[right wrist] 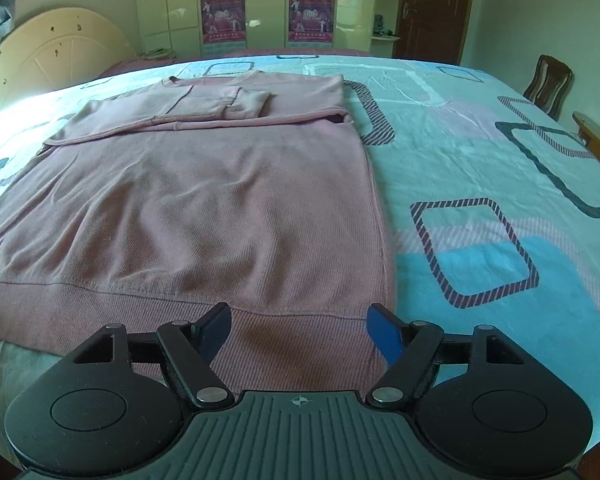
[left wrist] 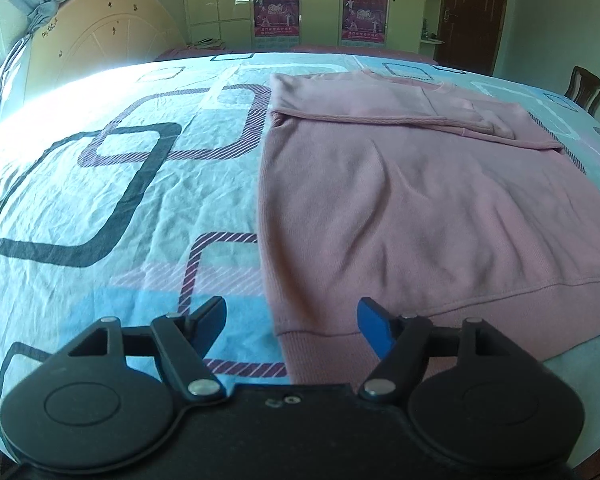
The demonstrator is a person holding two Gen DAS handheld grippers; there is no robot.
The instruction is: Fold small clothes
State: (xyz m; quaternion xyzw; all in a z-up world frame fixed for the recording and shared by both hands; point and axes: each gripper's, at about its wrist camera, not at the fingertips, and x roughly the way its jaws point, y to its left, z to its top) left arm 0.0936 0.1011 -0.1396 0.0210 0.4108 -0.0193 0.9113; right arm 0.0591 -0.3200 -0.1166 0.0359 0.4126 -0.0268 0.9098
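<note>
Grippers first: left gripper (left wrist: 291,316) wide open w/ nothing held, over the sweater's near-left hem corner; right gripper (right wrist: 299,322) wide open, empty, over near-right hem corner. Pink sweater (right wrist: 204,200) lies flat on patterned bedsheet (right wrist: 480,168), sleeves folded across chest at far end. Beyond: wardrobe (right wrist: 260,0) w/ posters, brown door (right wrist: 432,8), chair (right wrist: 548,80).

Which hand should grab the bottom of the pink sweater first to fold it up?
Probably the right. Its open tool sits directly over the pink sweater's ribbed hem, at its right corner. The left tool, also open, straddles the sweater's left edge, half over the bedsheet.
</note>
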